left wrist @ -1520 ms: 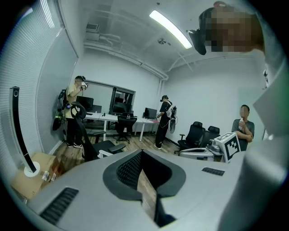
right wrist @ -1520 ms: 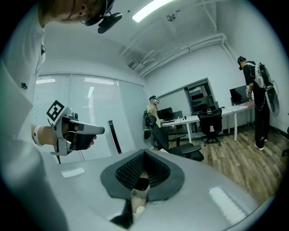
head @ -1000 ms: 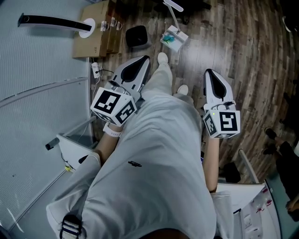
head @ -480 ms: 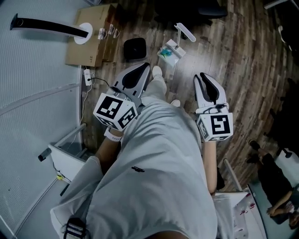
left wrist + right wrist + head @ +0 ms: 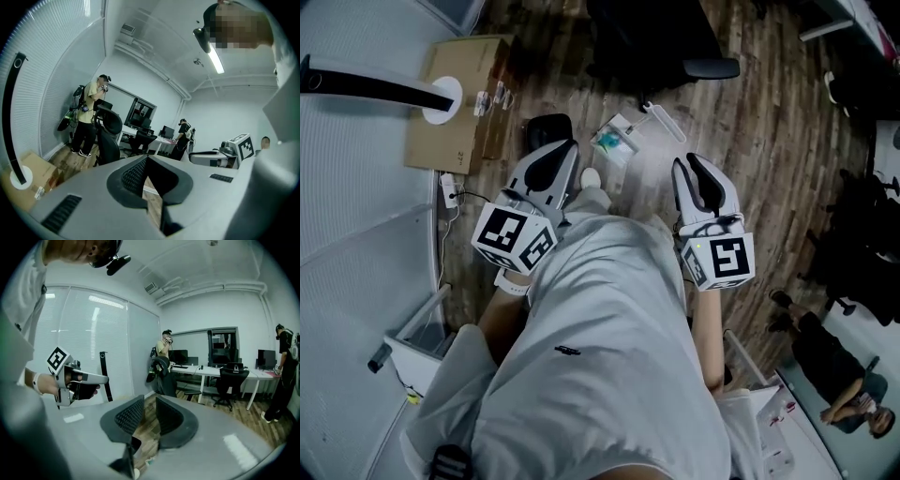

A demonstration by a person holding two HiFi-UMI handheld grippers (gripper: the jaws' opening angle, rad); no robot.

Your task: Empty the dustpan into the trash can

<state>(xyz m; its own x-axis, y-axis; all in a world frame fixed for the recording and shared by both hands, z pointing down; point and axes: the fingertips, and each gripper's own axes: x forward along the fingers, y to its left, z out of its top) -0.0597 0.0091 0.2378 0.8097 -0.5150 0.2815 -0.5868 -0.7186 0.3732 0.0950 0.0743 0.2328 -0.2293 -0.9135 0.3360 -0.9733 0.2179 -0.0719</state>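
A white long-handled dustpan point(image 5: 616, 141) with teal scraps in it lies on the wood floor ahead of my feet. A black trash can point(image 5: 547, 130) stands just left of it. My left gripper point(image 5: 547, 165) hangs above the can's near side; its tips meet and hold nothing. My right gripper point(image 5: 699, 172) is held to the right of the dustpan, well above the floor. Its jaws are opening, with a clear gap and nothing between them point(image 5: 149, 401). Each gripper shows in the other's view: the right gripper point(image 5: 226, 154), the left gripper point(image 5: 70, 376).
A cardboard box point(image 5: 455, 103) sits by the blinds at the left, with a black curved bar point(image 5: 366, 86) above it. A black office chair point(image 5: 661, 42) stands just beyond the dustpan. Desks point(image 5: 225, 373) and several people, one in a yellow shirt point(image 5: 89, 112), are farther off.
I have walked forward: dustpan, trash can and box have slid down the head view, nearer to me. The right gripper's jaws have parted. The left gripper stays closed.
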